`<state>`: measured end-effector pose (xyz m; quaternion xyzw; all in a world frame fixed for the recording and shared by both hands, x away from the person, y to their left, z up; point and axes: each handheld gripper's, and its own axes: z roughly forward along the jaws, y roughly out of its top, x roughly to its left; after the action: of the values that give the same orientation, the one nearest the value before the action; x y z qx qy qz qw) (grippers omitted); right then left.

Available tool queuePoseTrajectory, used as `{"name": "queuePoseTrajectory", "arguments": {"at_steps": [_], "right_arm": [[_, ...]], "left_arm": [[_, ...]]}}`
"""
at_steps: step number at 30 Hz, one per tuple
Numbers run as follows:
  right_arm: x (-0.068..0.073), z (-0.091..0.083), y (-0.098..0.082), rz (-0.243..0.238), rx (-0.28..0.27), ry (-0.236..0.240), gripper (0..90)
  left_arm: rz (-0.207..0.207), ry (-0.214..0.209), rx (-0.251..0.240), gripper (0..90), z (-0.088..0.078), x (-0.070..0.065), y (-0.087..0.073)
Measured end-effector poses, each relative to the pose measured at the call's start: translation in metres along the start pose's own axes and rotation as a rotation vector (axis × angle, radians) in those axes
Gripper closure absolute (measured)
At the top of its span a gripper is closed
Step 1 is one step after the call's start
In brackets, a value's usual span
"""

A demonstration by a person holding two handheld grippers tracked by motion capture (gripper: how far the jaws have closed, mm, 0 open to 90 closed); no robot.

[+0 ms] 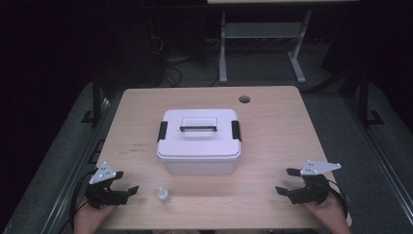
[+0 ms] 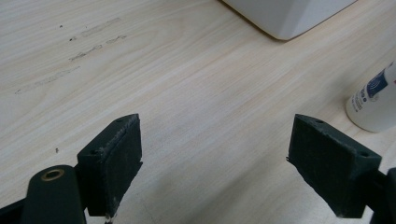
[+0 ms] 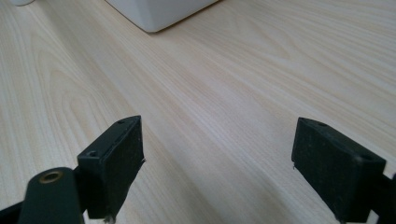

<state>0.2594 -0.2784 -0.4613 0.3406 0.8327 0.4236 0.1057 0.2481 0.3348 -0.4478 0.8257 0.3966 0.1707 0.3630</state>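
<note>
Both grippers, left (image 1: 122,187) and right (image 1: 285,184), rested with fingers spread and empty; the small bottle (image 1: 163,195) stood on the bench beside the left, where a careless reach could topple it.

Left gripper (image 1: 124,184): I log a matte black body with two blocky black jaws, each ending in a flat rectangular pad (image 2: 112,165) whose corners look scuffed and chipped. Small round screw holes sit in the top face of each pad. Behind the left jaw I see a rounded black link with a brass-coloured bushing (image 2: 52,175). A grey three-cornered plate (image 1: 103,173) with dark dots rides on top. Black cable (image 1: 77,195) loops behind it.

Right gripper (image 1: 288,181): I log the same black build, the same pads (image 3: 114,163) and brass-coloured bushing (image 3: 50,177), a grey plate (image 1: 319,167) on top and a black cable (image 1: 342,197) trailing behind.
</note>
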Motion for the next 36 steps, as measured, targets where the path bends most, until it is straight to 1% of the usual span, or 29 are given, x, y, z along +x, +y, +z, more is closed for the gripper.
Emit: {"name": "queuePoseTrajectory", "arguments": {"at_steps": [4, 6, 7, 8, 9, 11, 12, 13, 14, 15, 16, 17, 18, 19, 20, 21, 22, 25, 26, 28, 29, 31, 32, 33, 34, 36], "right_arm": [[-0.002, -0.004, 0.002, -0.003, -0.005, 0.009, 16.2], [-0.003, -0.007, 0.004, -0.005, -0.004, 0.019, 16.5], [-0.004, -0.01, 0.006, -0.015, 0.0, 0.029, 16.5], [-0.004, -0.01, 0.006, -0.015, 0.0, 0.029, 16.5], [-0.005, -0.012, 0.011, -0.03, 0.023, 0.026, 16.4], [-0.005, -0.014, 0.014, -0.036, 0.031, 0.025, 16.4], [-0.006, -0.016, 0.017, -0.043, 0.037, 0.029, 16.4], [-0.007, -0.018, 0.024, -0.061, 0.059, 0.037, 16.4], [-0.007, -0.018, 0.024, -0.061, 0.059, 0.037, 16.4], [-0.007, -0.022, 0.031, -0.078, 0.061, 0.044, 16.4], [-0.007, -0.022, 0.031, -0.078, 0.061, 0.044, 16.4], [-0.008, -0.025, 0.038, -0.091, 0.071, 0.047, 16.4], [-0.008, -0.025, 0.038, -0.091, 0.071, 0.047, 16.4], [-0.009, -0.027, 0.044, -0.1, 0.08, 0.05, 16.3], [-0.009, -0.027, 0.044, -0.1, 0.08, 0.05, 16.3], [-0.009, -0.029, 0.05, -0.113, 0.087, 0.05, 16.3], [-0.009, -0.029, 0.05, -0.113, 0.087, 0.05, 16.3], [-0.01, -0.031, 0.064, -0.137, 0.096, 0.056, 15.4], [-0.01, -0.031, 0.064, -0.137, 0.096, 0.056, 15.4], [-0.01, -0.032, 0.071, -0.151, 0.094, 0.06, 15.4], [-0.01, -0.032, 0.075, -0.154, 0.099, 0.064, 15.3], [-0.011, -0.031, 0.087, -0.177, 0.106, 0.072, 15.3], [-0.011, -0.031, 0.087, -0.177, 0.106, 0.072, 15.3], [-0.011, -0.03, 0.094, -0.186, 0.109, 0.079, 15.3], [-0.011, -0.03, 0.094, -0.186, 0.109, 0.079, 15.3], [-0.011, -0.029, 0.102, -0.19, 0.113, 0.089, 15.3]], "left_arm": [[0.011, 0.001, -0.001, 17.0, 0.0, 0.0, 0.001], [0.005, 0.002, -0.006, 17.0, 0.0, 0.0, 0.001], [0.0, -0.002, -0.009, 16.9, 0.0, 0.0, 0.0], [0.0, -0.002, -0.009, 17.0, 0.0, 0.0, 0.0], [0.0, -0.002, -0.009, 17.0, 0.001, 0.0, 0.0], [-0.002, -0.008, -0.014, 17.0, 0.001, 0.0, 0.0], [0.001, -0.01, -0.014, 17.0, 0.001, 0.0, 0.0], [0.005, -0.011, -0.008, 17.0, 0.002, 0.0, 0.0], [0.005, -0.011, -0.008, 17.0, 0.002, 0.0, 0.0], [0.006, -0.012, -0.005, 17.0, 0.002, 0.0, 0.001], [0.005, -0.014, -0.006, 17.0, 0.002, 0.001, 0.0], [-0.003, -0.014, -0.011, 17.0, 0.001, 0.002, 0.0], [-0.003, -0.014, -0.011, 17.0, 0.001, 0.002, 0.0], [-0.007, -0.016, -0.017, 17.0, 0.0, 0.002, 0.0], [-0.007, -0.016, -0.017, 17.0, 0.0, 0.002, 0.0], [-0.004, -0.013, -0.02, 17.0, 0.0, 0.001, 0.0], [-0.004, -0.013, -0.02, 17.0, 0.0, 0.001, 0.0], [-0.006, -0.015, -0.025, 17.0, 0.0, 0.002, 0.0], [-0.006, -0.015, -0.025, 17.0, 0.0, 0.002, 0.0], [-0.01, -0.014, -0.026, 17.0, 0.0, 0.002, 0.0], [-0.011, -0.016, -0.025, 16.9, 0.0, 0.003, 0.0], [-0.014, -0.016, -0.027, 17.0, 0.0, 0.003, 0.0], [-0.015, -0.015, -0.029, 17.0, 0.0, 0.003, 0.0], [-0.016, -0.015, -0.032, 17.0, 0.0, 0.004, -0.001], [-0.018, -0.015, -0.032, 17.0, -0.001, 0.004, -0.001], [-0.017, -0.016, -0.029, 17.0, -0.001, 0.005, -0.001]]}}
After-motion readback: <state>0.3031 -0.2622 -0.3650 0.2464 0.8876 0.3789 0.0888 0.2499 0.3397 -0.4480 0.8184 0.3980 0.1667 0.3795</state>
